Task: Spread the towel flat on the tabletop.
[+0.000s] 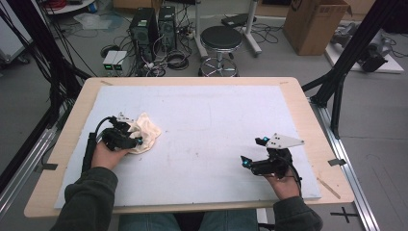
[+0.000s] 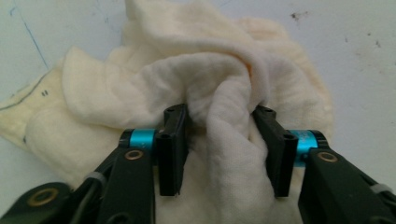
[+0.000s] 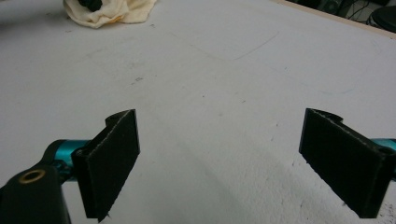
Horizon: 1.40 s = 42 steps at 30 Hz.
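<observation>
Reaching in from the near left corner, with the left gripper (image 1: 126,136) low on the crumpled cream cloth (image 1: 146,132) at the left side of the white mat (image 1: 216,115), forearm angled inward. Seen close in the left gripper view: both pads (image 2: 172,149) sunk into a raised fold of the cloth (image 2: 219,107), pinching it between them. Resting well apart at the near right, the right gripper (image 1: 255,153) with jaws spread wide over bare mat (image 3: 224,93), nothing between them, the cloth (image 3: 109,10) lying far off at the top left of its own view.
</observation>
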{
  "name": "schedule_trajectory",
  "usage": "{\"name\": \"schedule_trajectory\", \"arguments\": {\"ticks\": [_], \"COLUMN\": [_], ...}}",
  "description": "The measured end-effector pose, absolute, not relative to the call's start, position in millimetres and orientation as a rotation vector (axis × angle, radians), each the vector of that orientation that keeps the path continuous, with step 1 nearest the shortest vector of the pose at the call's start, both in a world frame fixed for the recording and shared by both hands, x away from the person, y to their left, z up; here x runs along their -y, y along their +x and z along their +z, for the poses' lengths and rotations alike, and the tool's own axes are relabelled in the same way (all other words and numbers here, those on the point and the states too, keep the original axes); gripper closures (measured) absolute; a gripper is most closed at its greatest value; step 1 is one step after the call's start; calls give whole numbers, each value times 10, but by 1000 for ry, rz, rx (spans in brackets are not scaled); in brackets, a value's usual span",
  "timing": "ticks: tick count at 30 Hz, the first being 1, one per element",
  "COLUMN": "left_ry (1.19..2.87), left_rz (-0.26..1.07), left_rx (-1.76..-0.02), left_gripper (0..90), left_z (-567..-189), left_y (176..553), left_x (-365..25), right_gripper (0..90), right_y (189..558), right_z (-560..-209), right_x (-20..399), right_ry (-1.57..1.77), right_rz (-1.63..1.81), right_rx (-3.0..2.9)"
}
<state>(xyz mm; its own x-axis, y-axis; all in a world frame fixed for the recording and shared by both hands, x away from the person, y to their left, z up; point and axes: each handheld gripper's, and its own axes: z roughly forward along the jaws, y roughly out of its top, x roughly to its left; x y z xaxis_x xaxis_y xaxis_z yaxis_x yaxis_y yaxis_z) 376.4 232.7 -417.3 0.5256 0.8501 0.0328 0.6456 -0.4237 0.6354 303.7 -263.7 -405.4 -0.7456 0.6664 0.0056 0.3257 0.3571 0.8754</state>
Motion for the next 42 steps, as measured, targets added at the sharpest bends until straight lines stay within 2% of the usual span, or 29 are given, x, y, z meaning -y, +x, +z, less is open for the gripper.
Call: {"name": "schedule_trajectory", "arguments": {"ticks": [6,13,42], "left_ry": [2196,2199,2048], "left_rz": [482,491,491], "left_rx": [-1216,-1207,-1206], "left_gripper": [679,740,797], "left_z": [-4216,-4224,-4147], "left_y": [3762,3764,3649], "left_x": [-2353,-2340,-2439], "right_gripper": [116,116,116], "right_y": [3041,3044,3072], "right_z": [-4061,-4071,-4083], "right_x": [2633,2610,2611], "right_ry": [861,862,875], "right_rz": [1342,1331,1335], "right_rx": [-2273,-2290,-2298]}}
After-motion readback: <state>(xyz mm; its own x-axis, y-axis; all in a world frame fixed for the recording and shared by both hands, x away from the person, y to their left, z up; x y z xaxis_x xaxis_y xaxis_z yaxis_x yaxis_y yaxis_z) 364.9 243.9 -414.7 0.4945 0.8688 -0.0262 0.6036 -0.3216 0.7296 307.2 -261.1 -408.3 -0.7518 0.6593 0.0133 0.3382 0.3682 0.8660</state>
